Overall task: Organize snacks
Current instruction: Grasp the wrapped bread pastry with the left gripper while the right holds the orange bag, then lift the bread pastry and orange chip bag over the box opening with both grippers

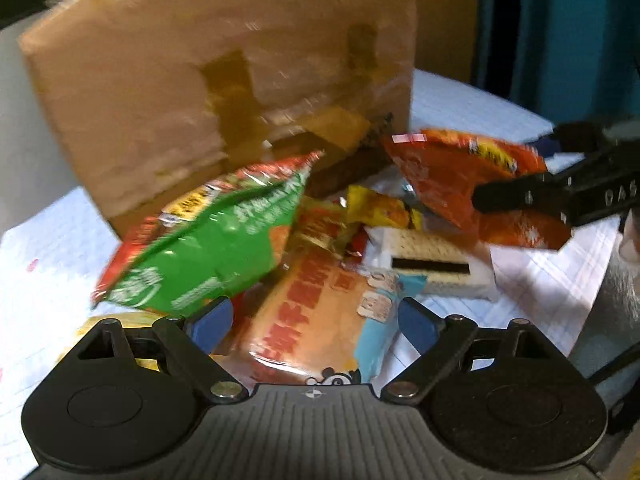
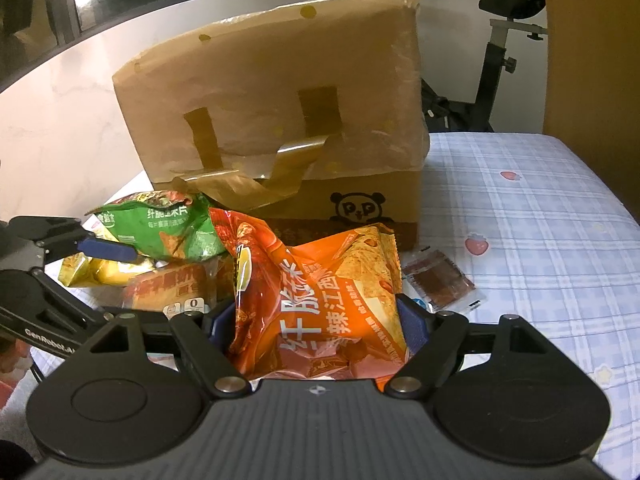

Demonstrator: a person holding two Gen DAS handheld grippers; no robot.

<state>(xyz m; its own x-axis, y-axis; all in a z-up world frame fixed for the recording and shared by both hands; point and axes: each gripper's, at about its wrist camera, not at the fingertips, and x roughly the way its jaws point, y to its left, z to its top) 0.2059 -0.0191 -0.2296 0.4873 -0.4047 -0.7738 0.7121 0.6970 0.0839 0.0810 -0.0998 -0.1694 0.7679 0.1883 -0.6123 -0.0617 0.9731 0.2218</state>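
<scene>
Right gripper [image 2: 316, 326] pinches crinkled orange foil bag [image 2: 320, 300] | cardboard box [image 2: 272, 92] behind

Cardboard box [image 2: 280, 92]: tan-brown, darker brown tape strips, black panda print low on its front. Chip bag [image 2: 320, 308] in right gripper [image 2: 316, 324]: orange-red, white lettering. Second chip bag [image 1: 208, 248]: green, red top edge. Flat packet [image 1: 308, 312]: pale orange, red characters, light blue end. Tablecloth [image 2: 540, 220]: pale blue-and-white check with red strawberries. Gripper pads [image 1: 212, 322]: blue on black.
</scene>
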